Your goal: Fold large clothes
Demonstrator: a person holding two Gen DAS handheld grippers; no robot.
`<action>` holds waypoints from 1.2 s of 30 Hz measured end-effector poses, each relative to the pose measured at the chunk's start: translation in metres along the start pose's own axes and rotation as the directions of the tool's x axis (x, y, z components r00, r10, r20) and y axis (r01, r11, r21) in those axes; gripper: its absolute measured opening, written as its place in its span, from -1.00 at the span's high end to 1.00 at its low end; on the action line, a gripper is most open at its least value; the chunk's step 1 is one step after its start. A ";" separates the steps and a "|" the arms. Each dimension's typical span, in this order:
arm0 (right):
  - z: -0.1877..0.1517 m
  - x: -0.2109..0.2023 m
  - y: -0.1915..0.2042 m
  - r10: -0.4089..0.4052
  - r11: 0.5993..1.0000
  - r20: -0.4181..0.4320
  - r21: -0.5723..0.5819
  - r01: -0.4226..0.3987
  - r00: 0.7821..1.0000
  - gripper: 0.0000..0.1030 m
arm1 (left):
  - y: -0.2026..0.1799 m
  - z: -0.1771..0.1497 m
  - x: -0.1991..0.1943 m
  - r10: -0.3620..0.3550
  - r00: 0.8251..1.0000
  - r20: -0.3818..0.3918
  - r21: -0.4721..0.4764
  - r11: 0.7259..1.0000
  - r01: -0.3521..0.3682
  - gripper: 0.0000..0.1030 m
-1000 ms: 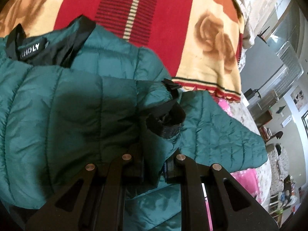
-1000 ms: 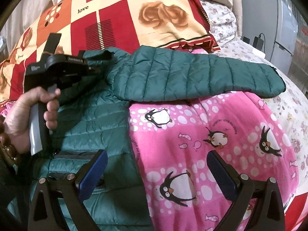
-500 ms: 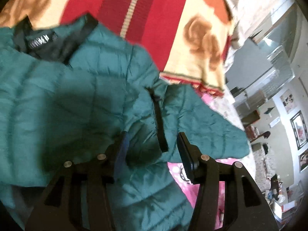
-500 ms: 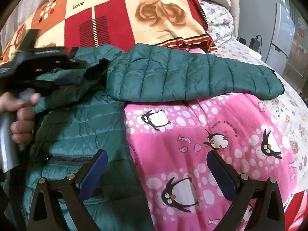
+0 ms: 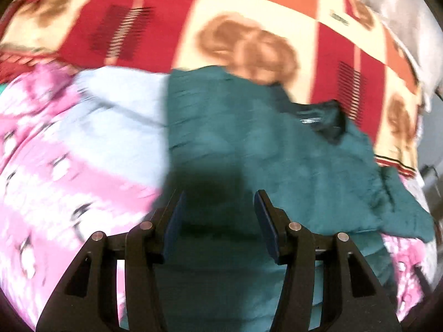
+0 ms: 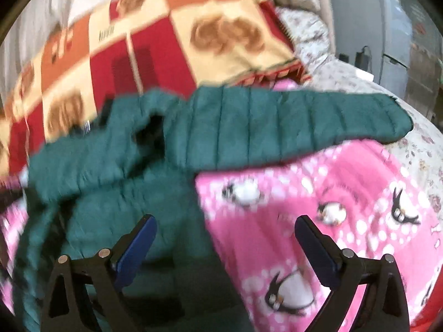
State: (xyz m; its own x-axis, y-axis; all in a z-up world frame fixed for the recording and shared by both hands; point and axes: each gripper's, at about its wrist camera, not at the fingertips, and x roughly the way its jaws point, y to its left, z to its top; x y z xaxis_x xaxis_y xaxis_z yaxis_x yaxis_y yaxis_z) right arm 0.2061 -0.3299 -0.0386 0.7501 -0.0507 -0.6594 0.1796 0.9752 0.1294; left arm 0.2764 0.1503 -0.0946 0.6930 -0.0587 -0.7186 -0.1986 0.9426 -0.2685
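Pink penguin-print fleece (image 6: 346, 193) covers the near part of a bed, and a red, cream and orange blanket with brown roses (image 5: 249, 47) lies across the far part. On them rests a dark green quilted jacket (image 5: 277, 160), its body spread toward the near side. Both views are blurred.

In the left wrist view the left gripper (image 5: 218, 204) hangs over the jacket's body, its jaws partly apart and nothing between them; their opening has been widening within the last second. The green fabric lies below and beyond the tips, running right to the black-lined collar (image 5: 326, 124). To the left of the jaws is pink fleece.

In the right wrist view the right gripper (image 6: 225, 227) stands wide open and empty. Its left jaw is over the jacket's body, its right jaw over the pink fleece. One sleeve (image 6: 304, 127) stretches out to the right, far beyond the tips. A second sleeve (image 6: 91, 160) lies folded across the jacket's upper body at left.
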 end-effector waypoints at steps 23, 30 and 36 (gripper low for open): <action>0.093 0.059 -0.277 0.117 0.761 0.228 0.605 -0.234 0.967 -0.40 | -0.011 0.002 0.034 0.167 0.981 -0.097 0.032 0.986 -0.165 0.00; 0.081 0.057 -0.269 0.137 0.710 0.147 0.675 -0.201 0.980 -0.27 | -0.018 0.002 0.036 0.199 0.976 -0.084 0.059 0.979 -0.195 0.00; 0.102 0.079 -0.250 0.038 0.830 0.027 0.556 -0.047 0.999 -0.14 | -0.020 0.002 0.032 0.225 0.972 -0.068 0.091 0.972 -0.218 0.00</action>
State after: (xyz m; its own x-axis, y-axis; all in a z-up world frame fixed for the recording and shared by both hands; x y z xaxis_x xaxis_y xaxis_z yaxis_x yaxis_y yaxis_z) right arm 0.2854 -0.5997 -0.0480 0.7734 -0.0190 -0.6336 0.4675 0.6921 0.5499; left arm 0.3039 0.1305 -0.1116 0.5820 0.1326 -0.8023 -0.2809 0.9587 -0.0453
